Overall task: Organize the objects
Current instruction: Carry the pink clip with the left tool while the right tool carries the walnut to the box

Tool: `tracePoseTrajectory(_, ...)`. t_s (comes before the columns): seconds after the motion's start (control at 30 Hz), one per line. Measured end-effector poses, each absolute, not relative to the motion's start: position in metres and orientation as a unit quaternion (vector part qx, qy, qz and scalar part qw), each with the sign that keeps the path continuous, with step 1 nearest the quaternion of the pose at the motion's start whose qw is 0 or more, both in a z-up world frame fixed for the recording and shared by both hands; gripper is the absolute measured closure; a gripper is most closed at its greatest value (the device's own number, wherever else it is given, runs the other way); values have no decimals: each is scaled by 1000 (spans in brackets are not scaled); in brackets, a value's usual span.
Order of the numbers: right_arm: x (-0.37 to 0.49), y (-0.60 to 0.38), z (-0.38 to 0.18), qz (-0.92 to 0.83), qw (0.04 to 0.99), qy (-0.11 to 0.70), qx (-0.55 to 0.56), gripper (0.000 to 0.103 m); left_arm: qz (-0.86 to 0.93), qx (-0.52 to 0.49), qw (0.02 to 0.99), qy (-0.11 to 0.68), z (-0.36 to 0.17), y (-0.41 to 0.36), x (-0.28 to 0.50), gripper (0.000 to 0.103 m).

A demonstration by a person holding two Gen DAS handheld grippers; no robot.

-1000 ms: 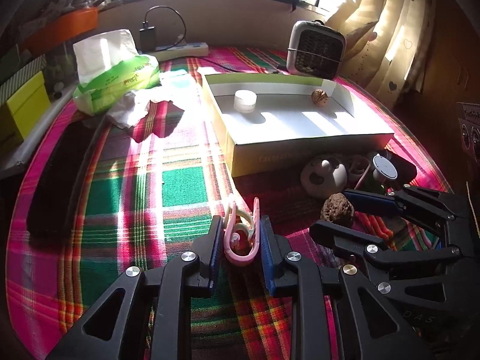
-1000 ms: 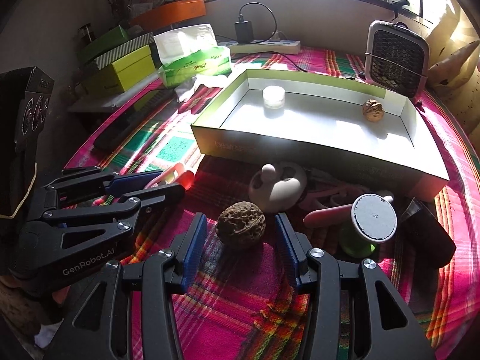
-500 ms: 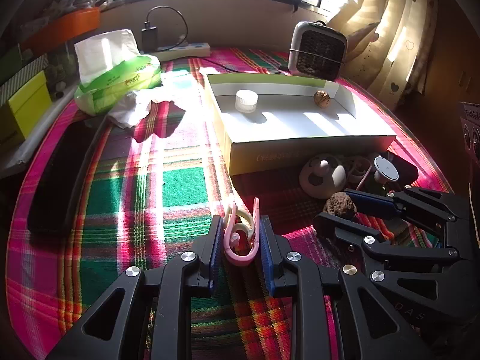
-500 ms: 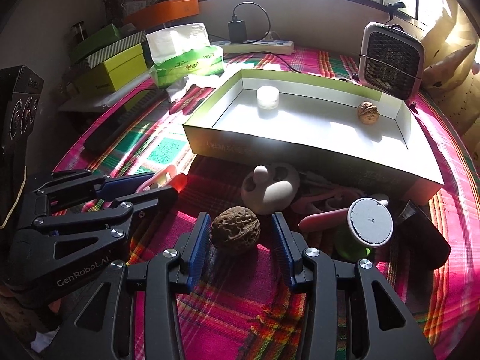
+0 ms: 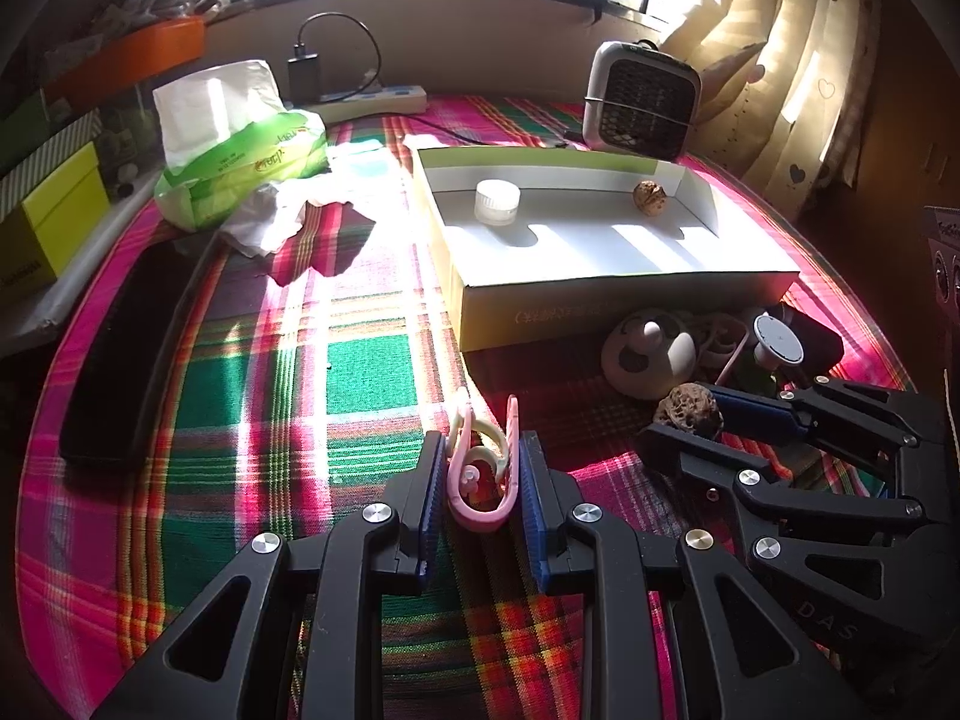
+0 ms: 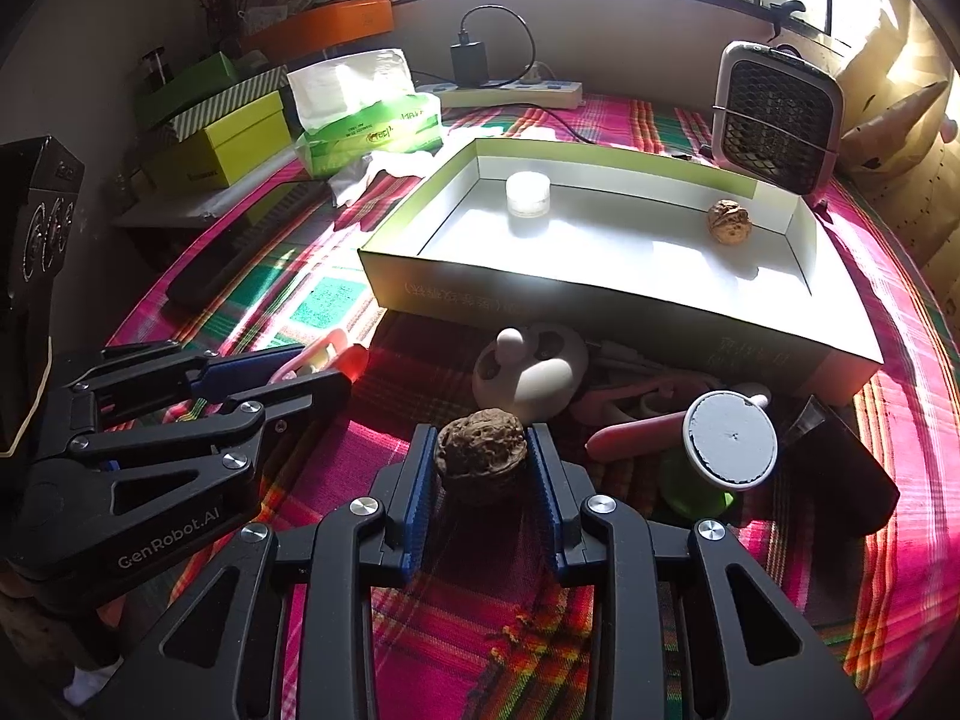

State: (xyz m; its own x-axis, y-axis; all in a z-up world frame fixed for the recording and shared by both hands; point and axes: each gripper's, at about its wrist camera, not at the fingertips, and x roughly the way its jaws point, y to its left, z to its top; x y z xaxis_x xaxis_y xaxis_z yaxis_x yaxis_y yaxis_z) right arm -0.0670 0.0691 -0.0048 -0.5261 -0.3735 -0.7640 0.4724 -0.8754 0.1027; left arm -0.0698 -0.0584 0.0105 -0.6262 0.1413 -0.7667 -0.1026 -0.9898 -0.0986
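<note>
The right hand-held gripper (image 6: 483,468) has just been closing its jaws and now clamps the walnut (image 6: 480,456) between its pads, low on the plaid bench (image 6: 600,630). The open box (image 6: 600,288), where another walnut (image 6: 729,222) already sits, lies straight ahead at twelve o'clock, its long axis running across the view. The left hand-held gripper (image 5: 483,474) is clamped on a pink clip (image 5: 483,468), its box (image 5: 600,294) at about one o'clock. A second ago the right jaws stood apart either side of the walnut.

- The print on the open box's front wall (image 6: 600,312) is too blurred to read.
- Pink pieces (image 6: 636,390) just before that box are half hidden behind the grey-capped spool (image 6: 731,440).
</note>
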Motion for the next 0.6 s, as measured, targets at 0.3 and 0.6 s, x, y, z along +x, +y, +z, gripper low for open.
tracePoseTrajectory(0.3,-67,69,-5,-872,243,58,422,72,901,-429,64,-22,11,-58,-71,82)
tracePoseTrajectory(0.6,-65,69,-4,-870,250,54,421,72,900,-431,63,-23,11,-56,-71,82)
